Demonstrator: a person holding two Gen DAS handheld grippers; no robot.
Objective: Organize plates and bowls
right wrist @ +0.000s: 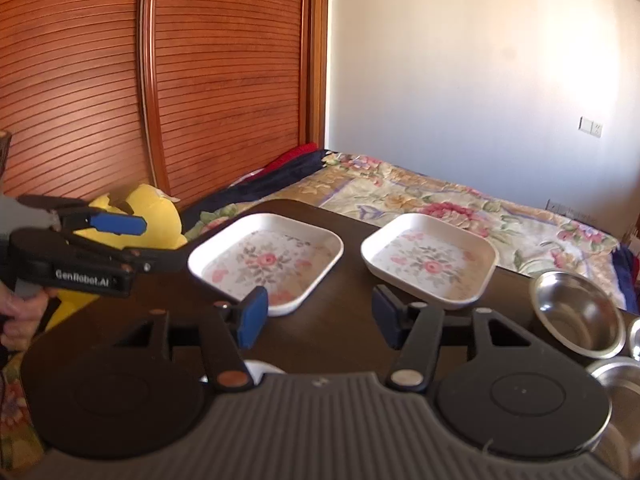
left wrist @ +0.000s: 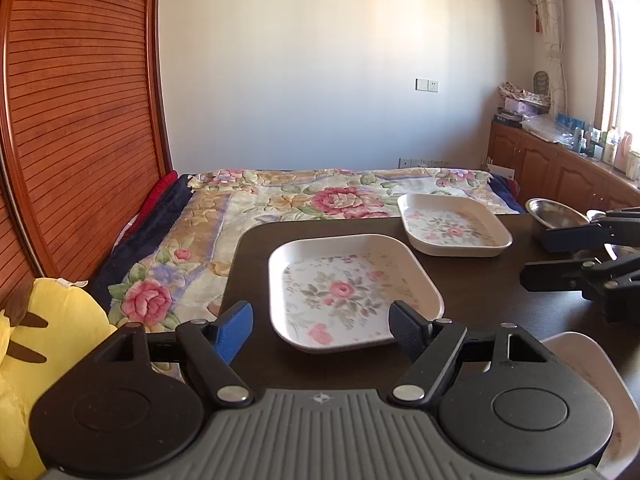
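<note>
Near floral plate just ahead of left gripper (spread wide, empty), right gripper likewise.

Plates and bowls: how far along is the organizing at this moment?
Nothing looks stacked yet. The two floral plates, near and far, lie apart on the dark table, and a steel bowl sits separately, with further bowls partly visible at the right edge. Both the left hand-held gripper and right hand-held gripper are open and empty, the left one aimed at the near plate. Grouping plates and bowls remains.
</note>
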